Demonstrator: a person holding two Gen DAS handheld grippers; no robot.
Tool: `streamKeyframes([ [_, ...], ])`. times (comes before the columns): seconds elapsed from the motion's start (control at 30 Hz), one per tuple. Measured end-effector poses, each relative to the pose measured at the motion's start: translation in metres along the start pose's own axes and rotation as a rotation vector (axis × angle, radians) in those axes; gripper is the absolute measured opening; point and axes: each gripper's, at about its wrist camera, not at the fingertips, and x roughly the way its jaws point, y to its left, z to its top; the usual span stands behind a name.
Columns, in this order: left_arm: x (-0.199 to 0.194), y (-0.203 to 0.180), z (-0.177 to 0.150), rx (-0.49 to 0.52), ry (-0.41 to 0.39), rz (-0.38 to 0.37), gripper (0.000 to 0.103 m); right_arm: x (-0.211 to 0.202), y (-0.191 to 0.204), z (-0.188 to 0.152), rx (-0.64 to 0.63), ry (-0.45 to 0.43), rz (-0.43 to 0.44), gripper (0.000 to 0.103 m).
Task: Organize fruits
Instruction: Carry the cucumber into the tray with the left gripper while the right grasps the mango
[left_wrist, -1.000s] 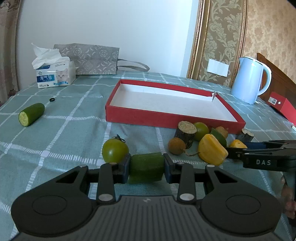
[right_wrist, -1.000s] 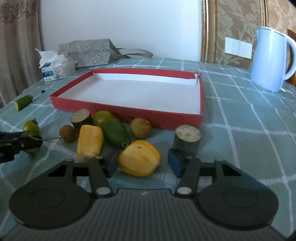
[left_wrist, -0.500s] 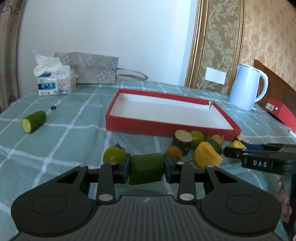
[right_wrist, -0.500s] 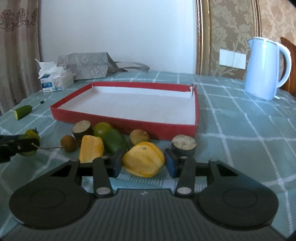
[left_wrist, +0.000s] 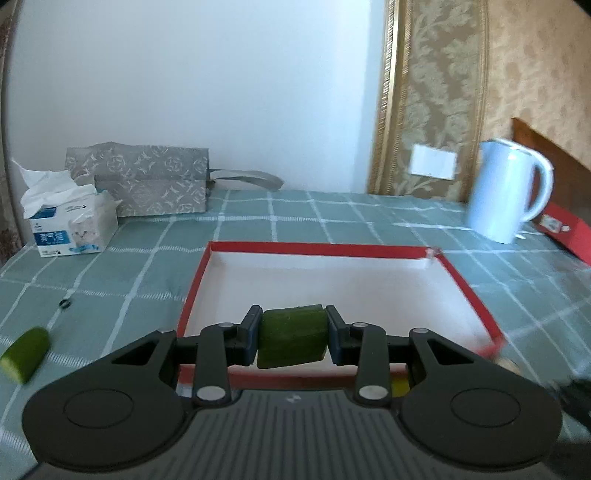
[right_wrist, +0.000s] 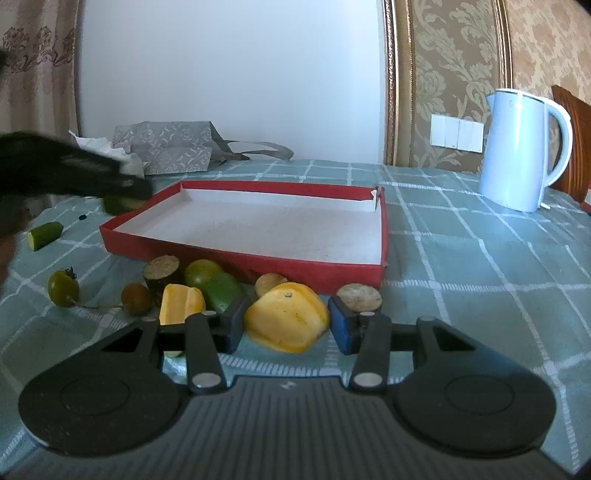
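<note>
My left gripper (left_wrist: 292, 338) is shut on a green cucumber piece (left_wrist: 291, 339) and holds it in the air above the near edge of the red tray (left_wrist: 476, 295). The tray's white floor is bare. In the right wrist view the left gripper (right_wrist: 122, 186) shows as a dark blur at the tray's (right_wrist: 243, 258) left corner. My right gripper (right_wrist: 287, 323) has its pads on both sides of a yellow pepper piece (right_wrist: 288, 321) on the cloth. Whether the pads grip it, I cannot tell. Several fruits lie beside it: another yellow piece (right_wrist: 181, 302), green pieces (right_wrist: 221, 291), a green tomato (right_wrist: 62, 288).
A second cucumber piece (left_wrist: 24, 354) lies left on the checked tablecloth (left_wrist: 122, 273). A tissue box (left_wrist: 70, 225) and grey bag (left_wrist: 140, 184) stand at the back left, a white kettle (right_wrist: 521, 147) at the back right, a red box (left_wrist: 565, 232) beyond it.
My left gripper rose and moved forward with the cucumber piece, from the cloth near the tomato to above the tray's near edge. My right gripper closed in on the yellow pepper piece.
</note>
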Motion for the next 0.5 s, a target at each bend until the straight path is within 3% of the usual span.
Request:
streamKeyframes([
  [0.27,0.082,0.002,0.014,-0.028,0.167,0.031,0.035,0.006,-0.002,0.000,0.006,0.022,0.017,0.045],
  [0.4,0.101,0.007,0.013,-0.057,0.205,0.032,0.039,0.008,-0.001,0.000,0.004,0.031,0.024,0.045],
  [0.47,0.103,0.007,0.013,-0.057,0.201,0.045,0.051,0.009,0.000,0.000,0.002,0.035,0.026,0.045],
  [0.5,0.101,0.007,0.012,-0.051,0.191,0.059,0.066,0.009,0.000,0.000,0.002,0.037,0.028,0.045],
])
